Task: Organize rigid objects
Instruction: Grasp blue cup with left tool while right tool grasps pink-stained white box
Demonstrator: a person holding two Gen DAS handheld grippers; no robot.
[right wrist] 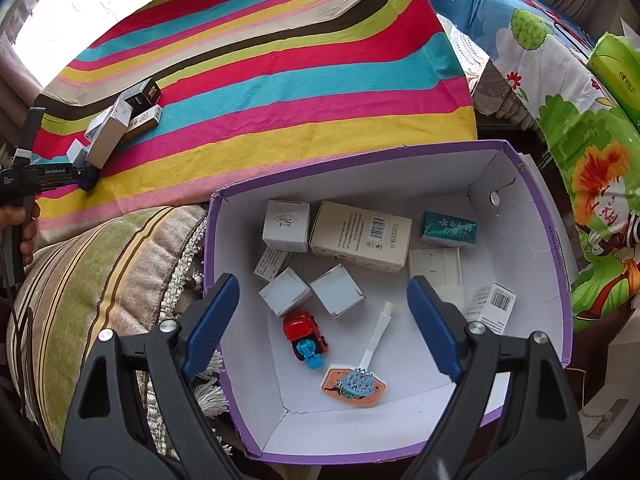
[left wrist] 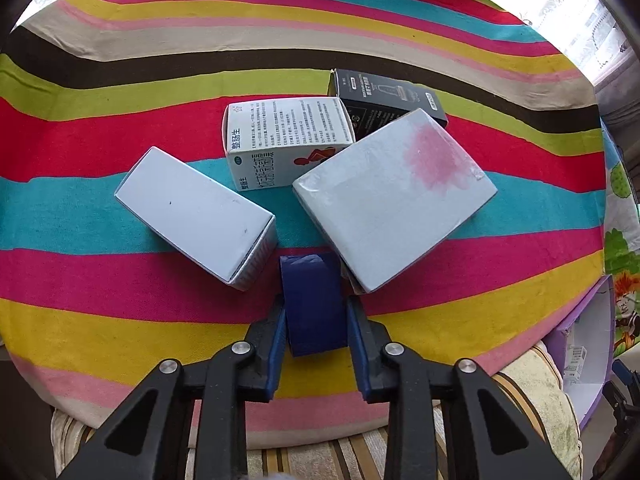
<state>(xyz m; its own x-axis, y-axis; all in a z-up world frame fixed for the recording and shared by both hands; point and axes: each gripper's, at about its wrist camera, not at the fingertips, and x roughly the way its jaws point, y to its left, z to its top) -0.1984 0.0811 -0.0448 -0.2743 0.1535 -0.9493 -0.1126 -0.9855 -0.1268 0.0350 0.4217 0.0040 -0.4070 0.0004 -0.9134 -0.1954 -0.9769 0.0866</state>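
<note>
My left gripper is shut on a dark blue box that rests on the striped cloth. Just beyond it lie a plain white box, a white box with a pink stain, a printed medicine box and a black box. My right gripper is open and empty, above the purple storage box, which holds several small boxes and a red toy truck. The left gripper also shows in the right wrist view, far left.
A striped cushion lies left of the purple box. A cartoon-print cloth and a green tissue pack are to the right. The purple box also shows in the left wrist view.
</note>
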